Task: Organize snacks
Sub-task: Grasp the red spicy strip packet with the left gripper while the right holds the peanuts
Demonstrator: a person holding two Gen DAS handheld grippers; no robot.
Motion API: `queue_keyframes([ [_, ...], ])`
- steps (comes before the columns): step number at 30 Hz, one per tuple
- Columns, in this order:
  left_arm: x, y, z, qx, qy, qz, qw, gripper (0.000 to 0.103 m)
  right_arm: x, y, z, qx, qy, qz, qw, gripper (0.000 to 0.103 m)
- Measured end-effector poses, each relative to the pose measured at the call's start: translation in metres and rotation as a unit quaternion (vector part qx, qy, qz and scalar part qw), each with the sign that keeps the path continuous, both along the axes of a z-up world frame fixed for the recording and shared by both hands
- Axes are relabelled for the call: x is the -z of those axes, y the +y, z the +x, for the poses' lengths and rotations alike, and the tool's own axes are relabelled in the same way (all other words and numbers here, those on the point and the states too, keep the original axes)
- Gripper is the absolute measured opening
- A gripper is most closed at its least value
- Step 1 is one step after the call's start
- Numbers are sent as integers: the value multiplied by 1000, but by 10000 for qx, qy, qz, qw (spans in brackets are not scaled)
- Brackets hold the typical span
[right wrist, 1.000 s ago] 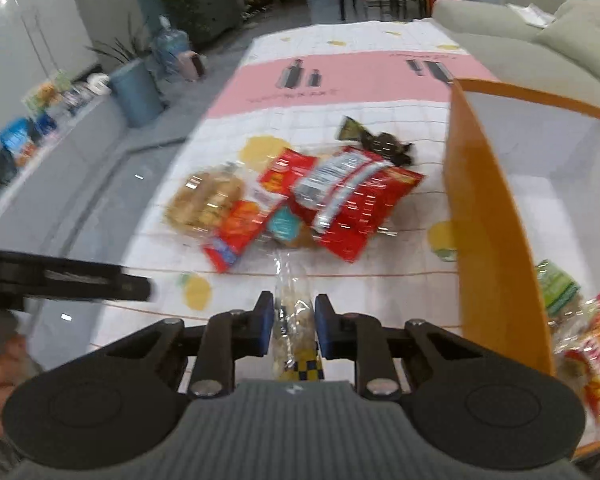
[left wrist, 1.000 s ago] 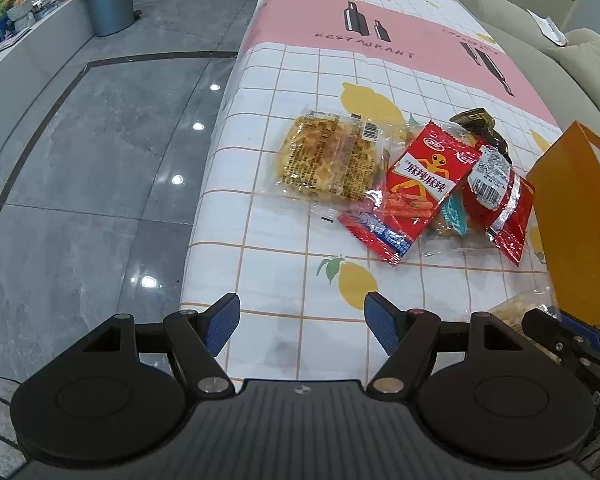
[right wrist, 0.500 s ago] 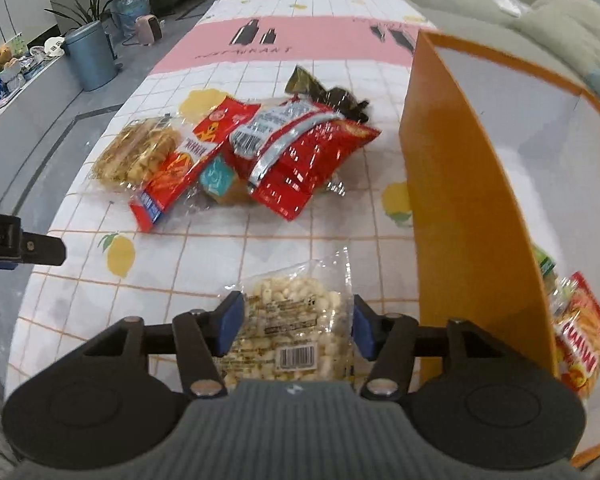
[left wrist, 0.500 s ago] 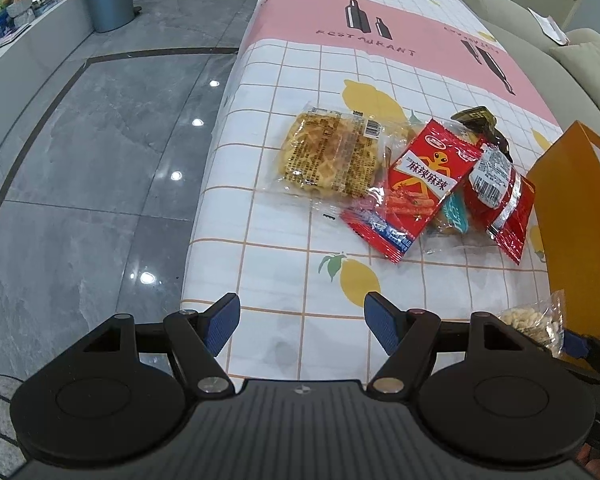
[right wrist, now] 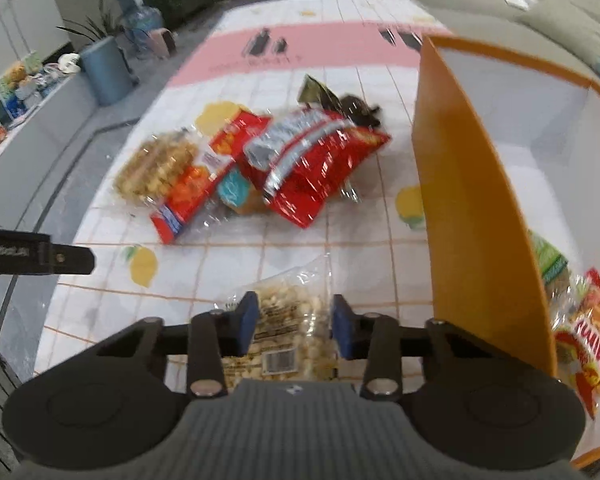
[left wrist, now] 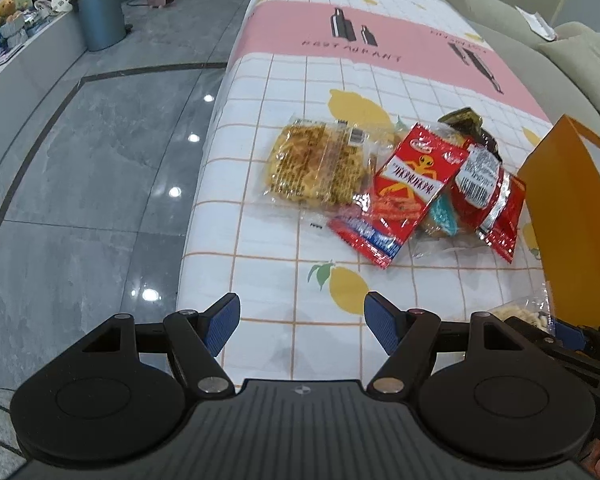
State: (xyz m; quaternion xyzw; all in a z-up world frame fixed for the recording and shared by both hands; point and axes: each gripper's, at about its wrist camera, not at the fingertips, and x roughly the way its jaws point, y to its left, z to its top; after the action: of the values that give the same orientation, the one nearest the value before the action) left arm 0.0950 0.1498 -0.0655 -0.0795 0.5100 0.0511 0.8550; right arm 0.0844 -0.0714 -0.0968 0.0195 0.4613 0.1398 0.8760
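Observation:
A pile of snack packets lies mid-table: a clear waffle pack, a red strip pack, a red chip bag and a dark wrapper. A clear bag of small pale puffs lies on the cloth between the fingers of my right gripper, which is open around it. An orange box stands at the right with packets inside. My left gripper is open and empty over the table's near edge.
The table wears a grid cloth with lemons and a pink band. Its left edge drops to a grey tiled floor. A blue bin stands far left. A sofa runs along the right.
My right gripper went from shut on the puff bag to open, and the bag now lies flat on the cloth between its fingers. The left gripper has barely moved.

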Motion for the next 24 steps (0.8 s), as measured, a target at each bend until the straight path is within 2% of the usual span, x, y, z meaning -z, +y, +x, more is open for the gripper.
queue_keyframes([
  [3,-1,-3,0,58,-56,-10,10000,84,-6,-2,-2,-77,-197,160,9996,23],
  [12,9,-14,11,149,9,322,9994,84,-4,-16,1,-190,-476,759,9958,22],
  [16,15,-13,17,101,92,326,9994,84,6,-12,5,-311,-112,689,9971,47],
  [19,17,-11,18,44,158,226,9996,83,20,-10,8,-347,412,933,9942,50],
  [21,16,-10,17,23,157,163,9997,83,29,-7,9,-450,743,1007,9911,60],
  [22,15,-9,16,21,144,148,9998,83,29,-6,8,-506,701,1029,9909,63],
  [24,13,-8,14,11,107,145,9998,83,29,0,6,-638,685,846,9920,62],
])
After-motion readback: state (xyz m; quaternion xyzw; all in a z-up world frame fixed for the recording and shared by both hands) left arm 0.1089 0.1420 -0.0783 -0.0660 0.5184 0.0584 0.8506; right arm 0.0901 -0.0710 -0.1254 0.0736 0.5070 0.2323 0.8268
